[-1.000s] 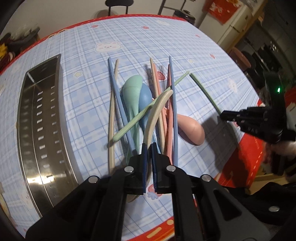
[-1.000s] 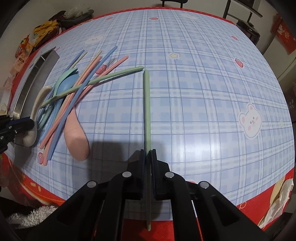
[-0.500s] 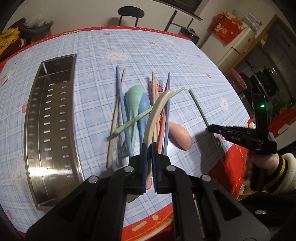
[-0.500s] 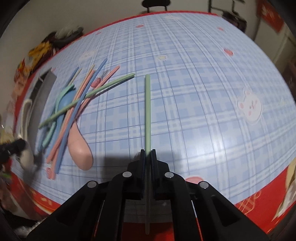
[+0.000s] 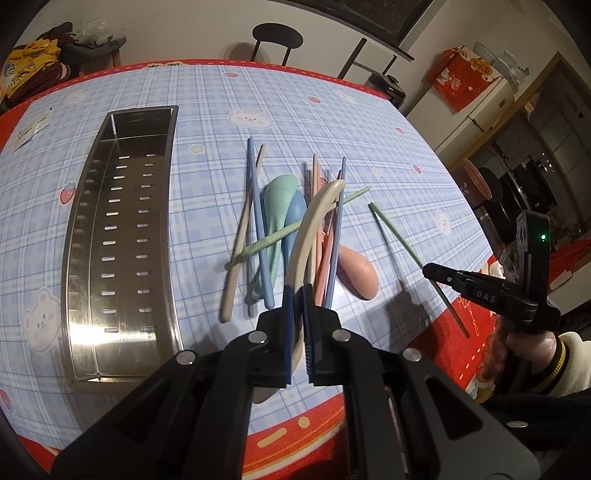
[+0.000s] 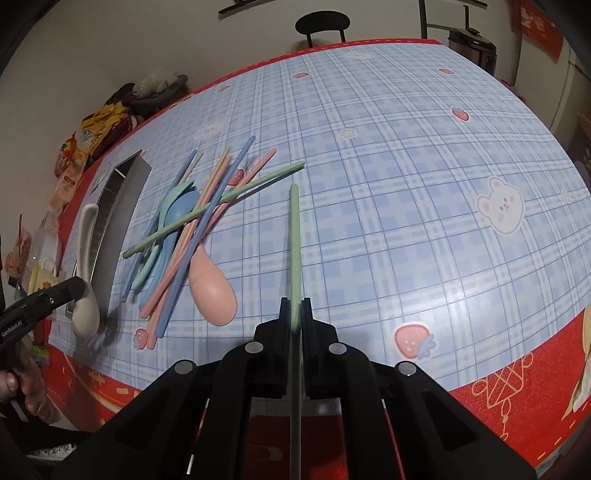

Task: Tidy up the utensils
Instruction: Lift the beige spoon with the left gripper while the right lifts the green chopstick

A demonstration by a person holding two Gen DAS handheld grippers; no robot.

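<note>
Both grippers have lifted since the earlier frames, so more of the table and room shows, and the cream spoon and green chopstick have come up off the cloth. On the left lies a long steel tray (image 5: 110,236), shiny, with rows of slots in its floor. Right of it, the left gripper (image 5: 298,317) is clamped on the curved cream spoon (image 5: 314,221), held above the pile. That pile (image 5: 288,229) is a loose heap of smooth matte utensils: blue, pink and beige chopsticks, a mint spoon, a blue spoon and a pink spoon, crossed by a second green chopstick. Further right, the right gripper (image 6: 295,314) is shut on the slim green chopstick (image 6: 294,236), held clear of the pile. A glossy blue plaid tablecloth (image 6: 406,184) with bears, strawberries and a red border covers the table. Beyond its far edge stands a dark round stool (image 5: 277,35).
</note>
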